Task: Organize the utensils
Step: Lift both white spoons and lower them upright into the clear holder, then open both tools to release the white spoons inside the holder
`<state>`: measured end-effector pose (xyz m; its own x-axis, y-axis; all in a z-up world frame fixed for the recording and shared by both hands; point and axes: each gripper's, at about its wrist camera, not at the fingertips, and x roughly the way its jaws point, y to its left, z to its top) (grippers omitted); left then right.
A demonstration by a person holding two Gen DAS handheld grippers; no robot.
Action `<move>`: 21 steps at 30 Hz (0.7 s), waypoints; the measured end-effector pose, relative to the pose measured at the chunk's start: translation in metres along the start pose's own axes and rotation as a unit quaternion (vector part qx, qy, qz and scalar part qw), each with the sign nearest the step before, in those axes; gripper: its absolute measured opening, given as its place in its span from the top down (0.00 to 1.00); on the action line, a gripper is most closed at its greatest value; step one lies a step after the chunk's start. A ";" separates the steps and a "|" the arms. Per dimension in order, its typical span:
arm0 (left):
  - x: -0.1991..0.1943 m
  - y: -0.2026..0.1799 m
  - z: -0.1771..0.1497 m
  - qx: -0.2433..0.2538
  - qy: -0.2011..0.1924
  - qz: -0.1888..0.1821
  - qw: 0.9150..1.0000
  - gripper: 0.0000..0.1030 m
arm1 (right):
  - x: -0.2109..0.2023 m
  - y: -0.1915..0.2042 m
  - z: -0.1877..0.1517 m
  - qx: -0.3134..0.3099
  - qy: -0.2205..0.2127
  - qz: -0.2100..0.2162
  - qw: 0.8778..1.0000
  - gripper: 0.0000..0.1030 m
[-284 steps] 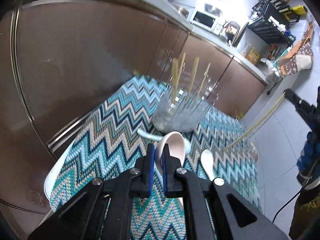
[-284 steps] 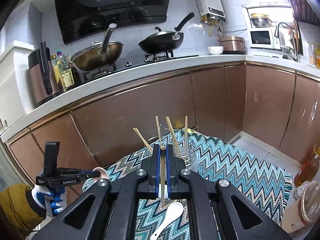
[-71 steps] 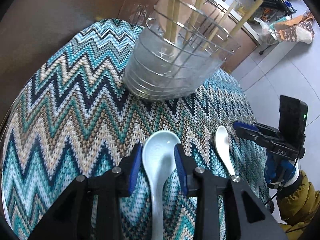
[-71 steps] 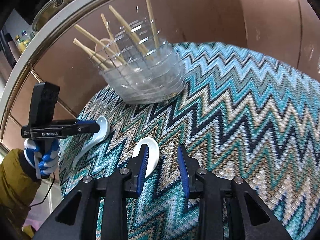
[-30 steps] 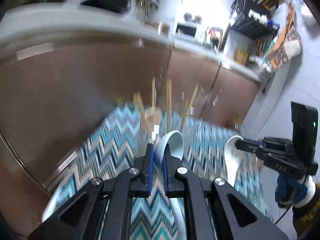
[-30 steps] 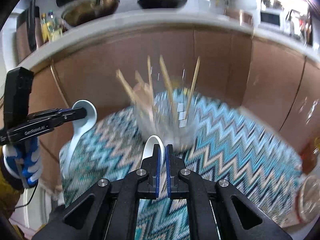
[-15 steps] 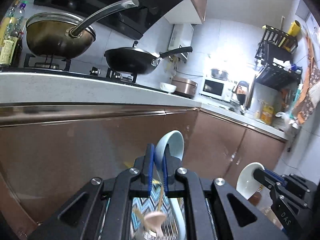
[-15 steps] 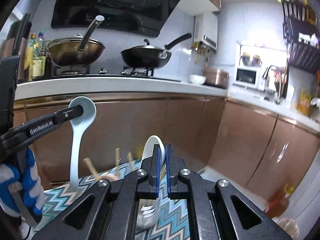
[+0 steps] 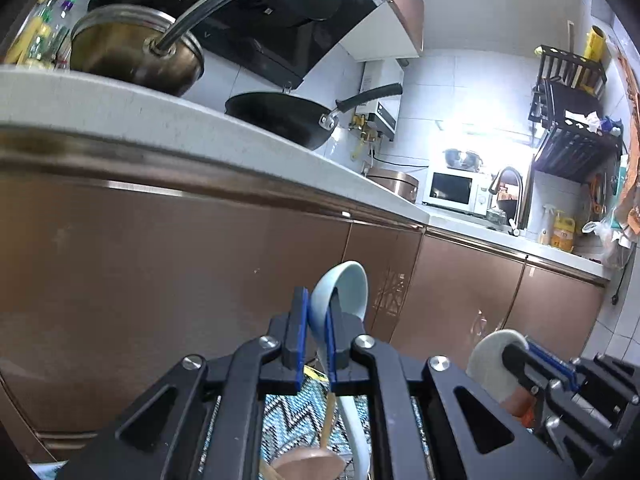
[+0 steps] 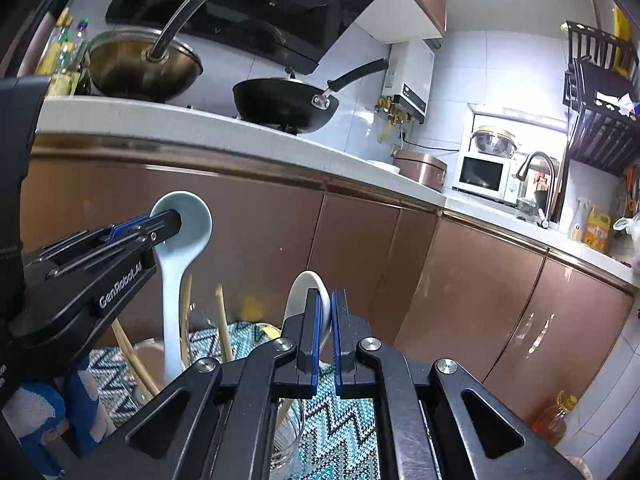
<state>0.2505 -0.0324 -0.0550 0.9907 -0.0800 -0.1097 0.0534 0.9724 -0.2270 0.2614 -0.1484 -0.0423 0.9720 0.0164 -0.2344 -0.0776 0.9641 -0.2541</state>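
Observation:
My left gripper [image 9: 316, 312] is shut on a pale blue ceramic spoon [image 9: 344, 284], bowl up and handle hanging down. It also shows in the right wrist view [image 10: 182, 240], handle reaching into the clear utensil holder [image 10: 148, 360] that holds several wooden chopsticks [image 10: 224, 328]. My right gripper [image 10: 325, 312] is shut on a white ceramic spoon [image 10: 304, 296], bowl up, above the holder's right side. That spoon shows at the lower right of the left wrist view [image 9: 488, 356].
The zigzag-patterned cloth [image 10: 348, 420] covers the table below. Brown cabinet fronts [image 10: 360, 248] stand close behind, with a counter holding a steel pot [image 10: 140, 64] and a black wok [image 10: 284, 100]. An oil bottle [image 10: 556, 412] stands on the floor at right.
Both grippers closed on the spoons on the cloth, lifted them and tilted up. In the last half second both came closer to the holder, and the blue spoon's handle now reaches into it.

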 end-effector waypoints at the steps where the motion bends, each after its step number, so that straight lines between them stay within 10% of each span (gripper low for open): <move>1: 0.001 0.001 -0.004 -0.004 0.002 -0.003 1.000 0.93 | 0.001 0.001 -0.003 -0.002 0.002 0.001 1.000 0.95; 21: -0.067 0.008 0.005 0.027 0.048 -0.012 0.998 0.54 | -0.038 -0.001 -0.016 0.024 0.030 0.023 0.999 0.78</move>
<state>0.1855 -0.0177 -0.0443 0.9729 -0.1213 -0.1969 0.0864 0.9803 -0.1774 0.2207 -0.1545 -0.0485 0.9526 0.0457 -0.3007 -0.1088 0.9745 -0.1964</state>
